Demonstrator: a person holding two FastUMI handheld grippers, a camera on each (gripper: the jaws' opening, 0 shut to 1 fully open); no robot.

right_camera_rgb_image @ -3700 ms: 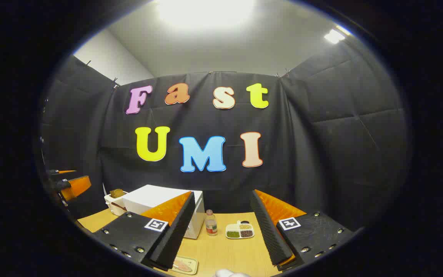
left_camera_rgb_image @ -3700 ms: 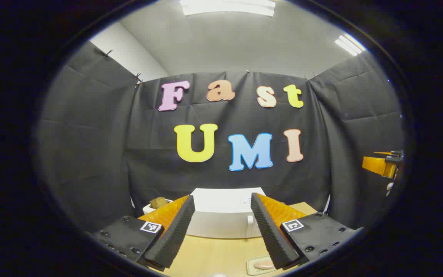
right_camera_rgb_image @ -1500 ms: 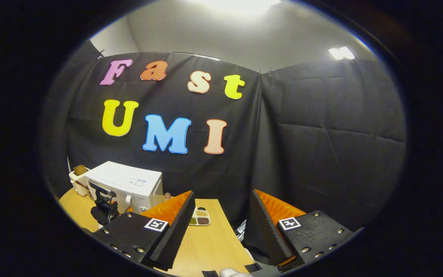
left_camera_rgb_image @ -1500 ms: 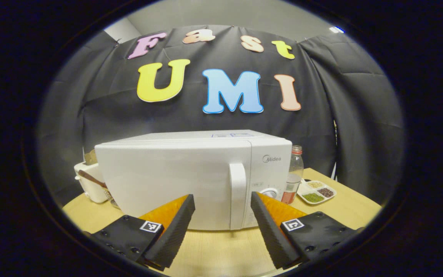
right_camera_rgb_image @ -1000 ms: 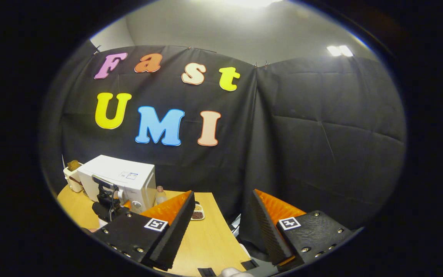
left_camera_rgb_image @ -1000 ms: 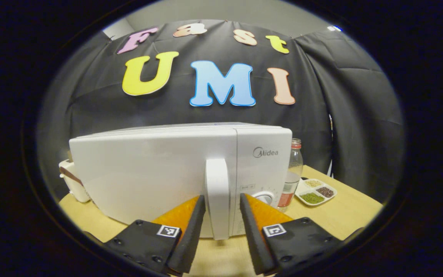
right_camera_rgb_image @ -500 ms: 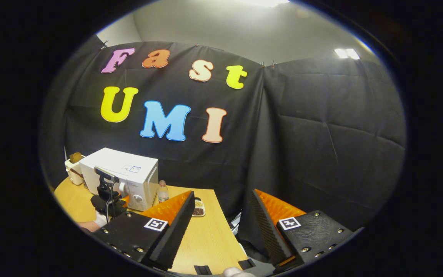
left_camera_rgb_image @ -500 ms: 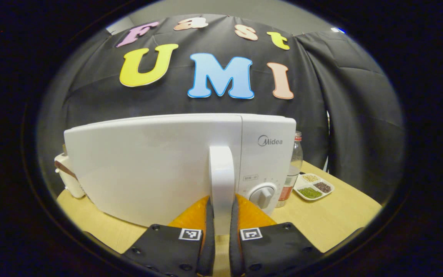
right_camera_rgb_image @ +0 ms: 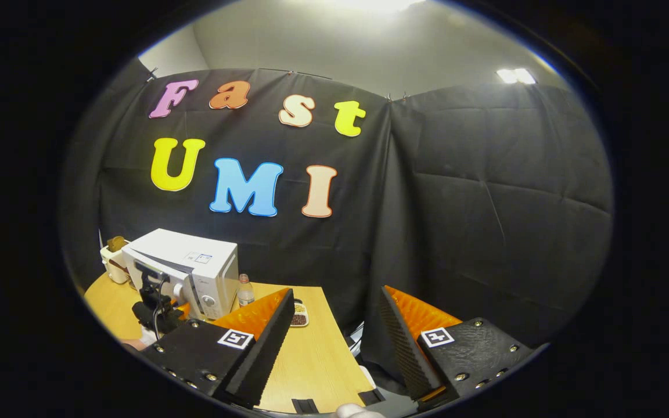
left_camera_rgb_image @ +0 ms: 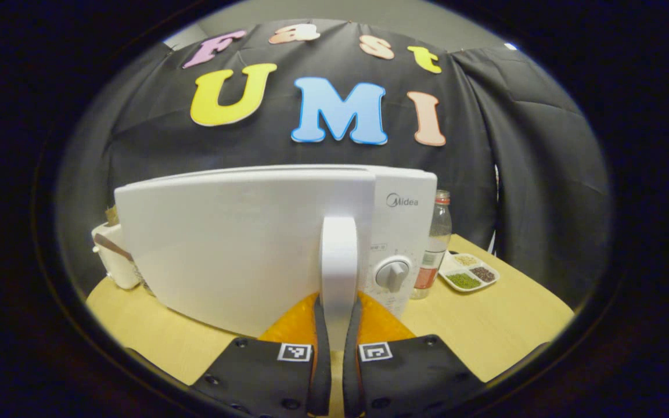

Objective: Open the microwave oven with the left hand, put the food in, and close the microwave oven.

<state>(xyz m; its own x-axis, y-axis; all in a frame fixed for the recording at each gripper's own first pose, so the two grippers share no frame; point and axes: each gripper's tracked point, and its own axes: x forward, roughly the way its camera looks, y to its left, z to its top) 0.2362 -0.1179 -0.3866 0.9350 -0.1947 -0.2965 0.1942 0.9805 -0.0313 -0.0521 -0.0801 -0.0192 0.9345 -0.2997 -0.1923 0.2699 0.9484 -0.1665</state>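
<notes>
The left tool point(left_camera_rgb_image: 334, 371) clamps the white microwave oven's door handle point(left_camera_rgb_image: 339, 261); the door point(left_camera_rgb_image: 236, 244) seems slightly ajar. The right tool point(right_camera_rgb_image: 334, 348) hangs open above the tabletop point(right_camera_rgb_image: 305, 360).

Smooth glossy white plastic microwave point(left_camera_rgb_image: 241, 232); matt wood-grain table point(left_camera_rgb_image: 485, 325); clear plastic bottle point(left_camera_rgb_image: 434, 232).

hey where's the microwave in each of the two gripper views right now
Left gripper view: the microwave sits centre frame, close up, its door handle between the left claw's fingers.
Right gripper view: it sits small at lower left, on the table.
Shared landmark: the bottle just right of the microwave, also in the right gripper view.
</notes>
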